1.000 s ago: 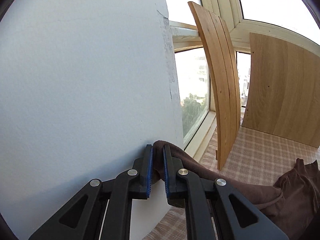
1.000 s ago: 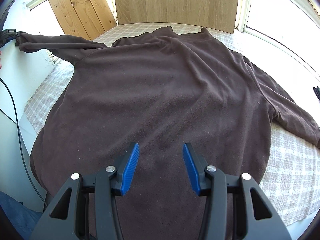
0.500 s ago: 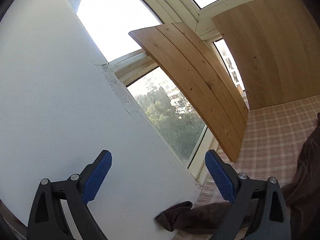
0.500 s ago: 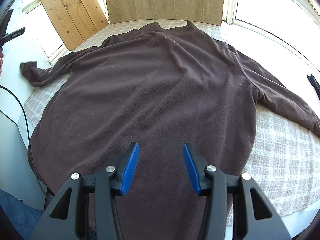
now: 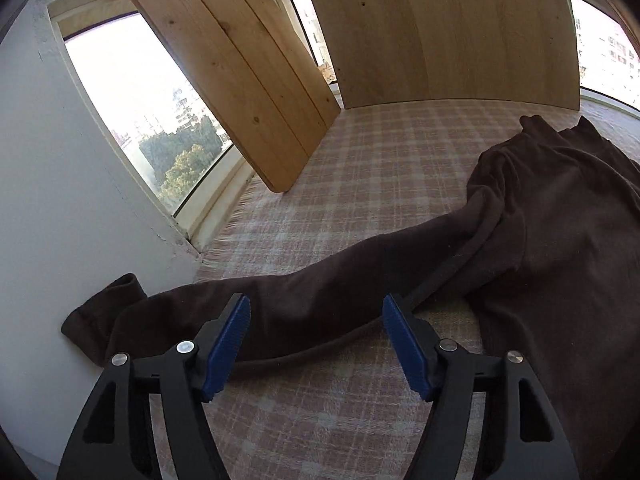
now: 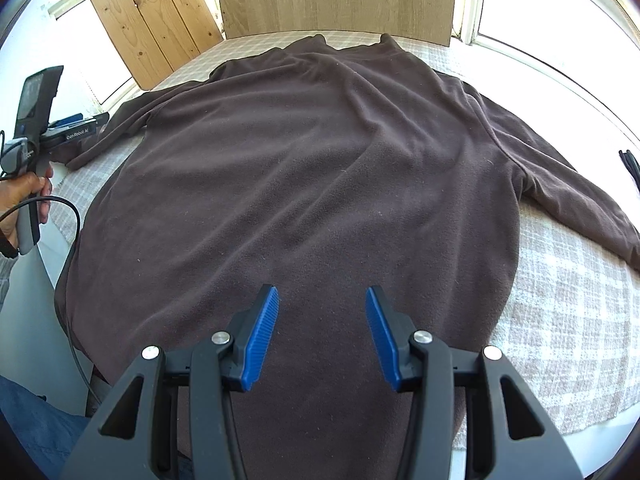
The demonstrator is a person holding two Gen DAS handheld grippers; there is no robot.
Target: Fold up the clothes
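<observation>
A dark brown fleece sweater (image 6: 320, 160) lies spread flat on the plaid-covered bed (image 6: 560, 300). Its left sleeve (image 5: 340, 280) stretches out to the bed's edge, and the cuff (image 5: 100, 320) rests against the white wall. My left gripper (image 5: 316, 304) hovers just over the middle of that sleeve. Its jaws are closing with the sleeve between the tips, but the blue pads (image 5: 232, 344) do not press on it. In the right wrist view a hand (image 6: 28, 192) holds this left gripper (image 6: 96, 122). My right gripper (image 6: 322, 292) stands open above the sweater's lower body, holding nothing.
Two wooden boards (image 5: 224, 60) (image 5: 440, 32) lean against the windows at the head of the bed. A white wall (image 5: 60, 200) borders the left side. A black cable (image 6: 72, 216) hangs from the left gripper, and another black cable (image 6: 630, 164) lies at the right edge.
The left gripper let go of the sleeve cuff and opened wide; the sleeve dropped onto the bed. The gripper then came down over the sleeve with its jaws narrowing. The right gripper stayed put.
</observation>
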